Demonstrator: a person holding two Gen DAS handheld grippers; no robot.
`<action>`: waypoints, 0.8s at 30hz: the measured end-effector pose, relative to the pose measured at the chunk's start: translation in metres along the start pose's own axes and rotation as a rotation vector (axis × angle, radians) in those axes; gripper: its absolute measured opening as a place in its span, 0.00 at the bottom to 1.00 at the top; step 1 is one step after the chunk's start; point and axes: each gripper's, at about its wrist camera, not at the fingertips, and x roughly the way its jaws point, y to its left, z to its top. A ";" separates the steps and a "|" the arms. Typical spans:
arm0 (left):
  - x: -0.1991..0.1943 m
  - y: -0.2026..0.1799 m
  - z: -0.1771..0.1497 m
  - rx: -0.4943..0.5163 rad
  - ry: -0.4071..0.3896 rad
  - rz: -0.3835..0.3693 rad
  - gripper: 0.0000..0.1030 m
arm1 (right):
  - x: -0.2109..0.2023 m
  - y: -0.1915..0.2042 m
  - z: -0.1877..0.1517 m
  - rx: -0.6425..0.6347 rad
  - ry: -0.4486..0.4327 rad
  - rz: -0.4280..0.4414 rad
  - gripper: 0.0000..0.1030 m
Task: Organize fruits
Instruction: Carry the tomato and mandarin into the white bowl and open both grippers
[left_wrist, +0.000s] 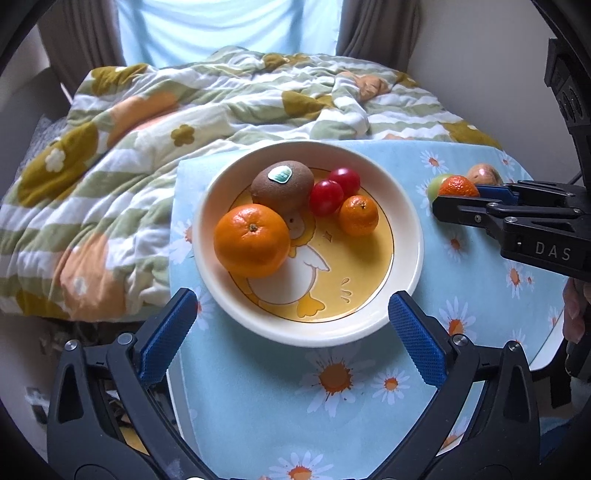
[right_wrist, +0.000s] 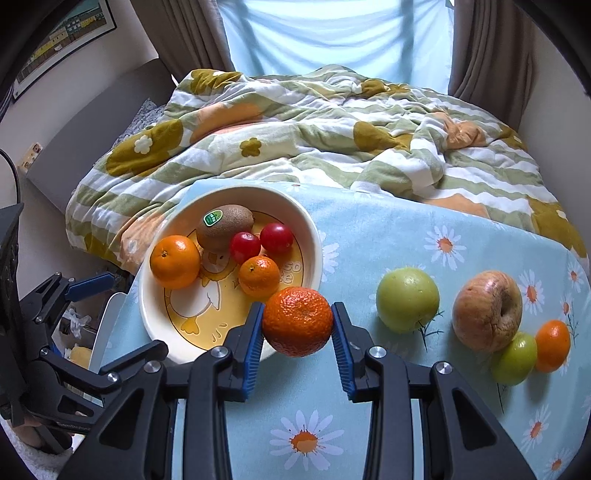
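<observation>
A cream duck-print bowl (left_wrist: 406, 236) (right_wrist: 147, 317) on the daisy tablecloth holds a large orange (left_wrist: 252, 240), a kiwi (left_wrist: 282, 188), two red tomatoes (left_wrist: 325, 196) and a small mandarin (left_wrist: 358, 215). My right gripper (right_wrist: 297, 325) is shut on a bumpy mandarin (right_wrist: 297, 321) just right of the bowl's near rim; it also shows in the left wrist view (left_wrist: 458, 186). My left gripper (left_wrist: 291, 336) is open and empty at the bowl's near edge.
On the cloth to the right lie a green apple (right_wrist: 407, 299), a wrinkled brownish apple (right_wrist: 487, 310), a small green fruit (right_wrist: 514, 358) and a small orange (right_wrist: 552, 345). A rumpled flower-print blanket (right_wrist: 314, 140) covers the bed behind the table.
</observation>
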 end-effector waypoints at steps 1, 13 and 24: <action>-0.001 0.000 -0.001 -0.008 0.000 0.006 1.00 | 0.002 0.001 0.002 -0.015 0.000 0.003 0.32; -0.010 0.008 -0.009 -0.114 -0.025 0.056 1.00 | 0.041 0.002 0.028 -0.090 0.028 0.049 0.32; -0.003 0.007 -0.008 -0.119 -0.014 0.071 1.00 | 0.049 -0.008 0.033 -0.031 0.017 0.087 0.54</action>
